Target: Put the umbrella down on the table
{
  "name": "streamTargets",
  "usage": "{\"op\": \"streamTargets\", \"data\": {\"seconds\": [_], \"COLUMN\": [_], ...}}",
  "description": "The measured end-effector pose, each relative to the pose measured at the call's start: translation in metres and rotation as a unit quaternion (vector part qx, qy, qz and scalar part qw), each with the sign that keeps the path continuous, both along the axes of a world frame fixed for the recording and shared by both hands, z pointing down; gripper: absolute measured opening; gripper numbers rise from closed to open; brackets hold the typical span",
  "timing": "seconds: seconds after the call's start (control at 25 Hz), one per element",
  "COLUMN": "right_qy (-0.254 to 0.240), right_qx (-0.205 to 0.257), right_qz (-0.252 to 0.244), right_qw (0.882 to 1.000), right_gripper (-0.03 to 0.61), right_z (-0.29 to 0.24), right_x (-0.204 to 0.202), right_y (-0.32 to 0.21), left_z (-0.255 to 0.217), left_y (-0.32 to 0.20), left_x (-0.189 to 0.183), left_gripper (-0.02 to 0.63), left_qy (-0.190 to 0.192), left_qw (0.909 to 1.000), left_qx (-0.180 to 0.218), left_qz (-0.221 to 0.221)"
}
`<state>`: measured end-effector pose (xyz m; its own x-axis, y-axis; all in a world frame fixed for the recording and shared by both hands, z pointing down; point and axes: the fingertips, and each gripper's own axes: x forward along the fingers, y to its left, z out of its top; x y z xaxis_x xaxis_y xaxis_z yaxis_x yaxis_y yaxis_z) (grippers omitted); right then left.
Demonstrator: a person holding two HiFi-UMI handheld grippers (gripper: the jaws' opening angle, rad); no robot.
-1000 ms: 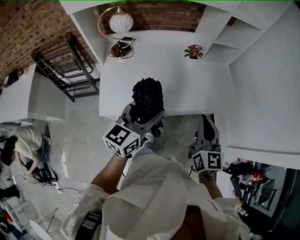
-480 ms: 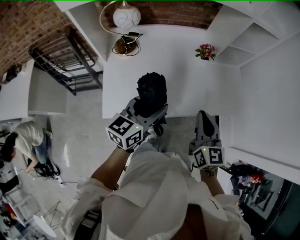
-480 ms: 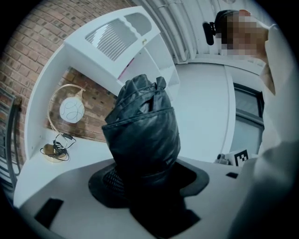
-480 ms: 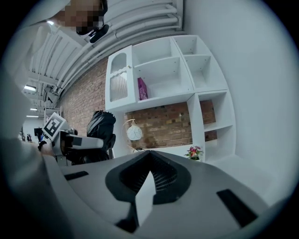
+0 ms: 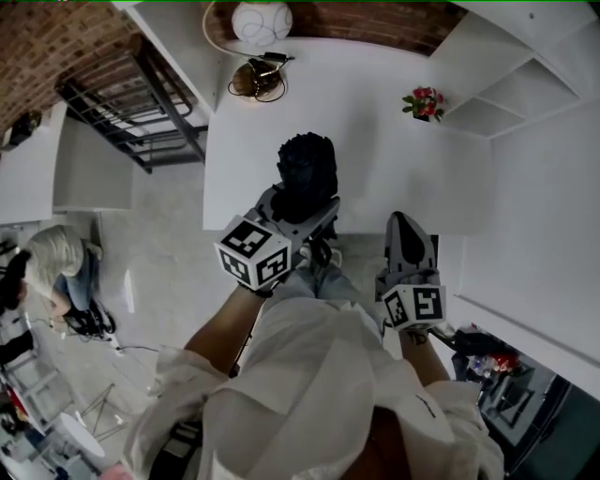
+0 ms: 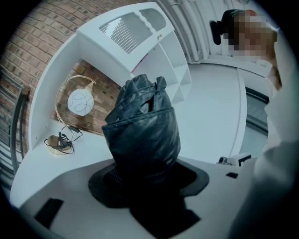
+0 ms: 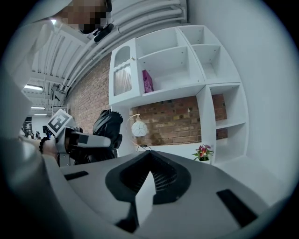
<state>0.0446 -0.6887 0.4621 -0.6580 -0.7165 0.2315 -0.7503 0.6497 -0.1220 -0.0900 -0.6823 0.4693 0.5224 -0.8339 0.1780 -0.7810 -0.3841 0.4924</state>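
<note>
A folded black umbrella (image 5: 307, 173) stands upright in my left gripper (image 5: 298, 214), whose jaws are shut on its lower part. It hangs over the near edge of the white table (image 5: 375, 159). In the left gripper view the umbrella (image 6: 142, 133) fills the middle, rising out of the jaws. My right gripper (image 5: 405, 230) is to the right, just short of the table's front edge, with its jaws together and nothing in them. The right gripper view shows its closed tips (image 7: 148, 161), with the umbrella (image 7: 106, 123) to the left.
At the table's far edge stand a round globe lamp (image 5: 261, 21) with a brass base and cord (image 5: 255, 80), and a small flower pot (image 5: 424, 101). White shelving (image 5: 506, 94) rises on the right. A black metal rack (image 5: 141, 103) and a crouching person (image 5: 56, 267) are on the left.
Both grippers have moved forward toward the table and a little down. The umbrella is still in the left gripper's hold and now reaches over the table's near edge.
</note>
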Motion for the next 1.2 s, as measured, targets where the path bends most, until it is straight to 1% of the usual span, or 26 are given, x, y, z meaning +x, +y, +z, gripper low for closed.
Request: {"op": "streamTargets", "data": {"seconds": [0.24,0.36,0.44,0.56,0.64,0.76,0.88,1.04,1.2], "right_qy": [-0.002,0.003,0.006,0.004,0.006,0.01,0.029,0.052,0.052], "right_qx": [0.008,-0.003,-0.011,-0.017,-0.018,-0.024,-0.028,-0.046,-0.062], "right_qz": [-0.022,-0.024,-0.027,-0.031,-0.034,-0.039,-0.043,-0.044,-0.045], "right_qw": [1.0,1.0,1.0,0.999,0.999,0.999,0.998,0.997,0.996], "right_gripper": [0.017,0.018,0.017,0.018,0.018,0.017,0.018,0.018,0.017], "right_z": [-0.002,0.011,0.02,0.029,0.036,0.048,0.063,0.093,0.116], "right_x": [-0.006,-0.006,-0.009,-0.013,-0.015,-0.019,-0.023,-0.024,-0.028], "right_y": [-0.013,-0.019,-0.023,-0.03,-0.036,-0.046,-0.058,-0.068,-0.071], "left_z": [0.011,0.022,0.033,0.058,0.075,0.098,0.121,0.157,0.193], "left_y": [-0.01,-0.019,-0.028,-0.043,-0.051,-0.059,-0.068,-0.077,-0.083], "left_x": [-0.001,0.003,0.006,0.011,0.013,0.016,0.019,0.023,0.023], "left_gripper": [0.27,0.27,0.268,0.27,0.27,0.27,0.268,0.27,0.269], "left_qy": [-0.011,-0.01,-0.013,-0.029,-0.035,-0.03,-0.035,-0.043,-0.054], "left_qw": [0.9998,0.9994,0.9988,0.9956,0.9921,0.9864,0.9801,0.9685,0.9539], "left_qx": [-0.016,-0.03,-0.046,-0.087,-0.118,-0.159,-0.194,-0.245,-0.295], "left_qz": [-0.007,-0.013,-0.015,-0.019,-0.021,-0.025,-0.024,-0.013,-0.005]}}
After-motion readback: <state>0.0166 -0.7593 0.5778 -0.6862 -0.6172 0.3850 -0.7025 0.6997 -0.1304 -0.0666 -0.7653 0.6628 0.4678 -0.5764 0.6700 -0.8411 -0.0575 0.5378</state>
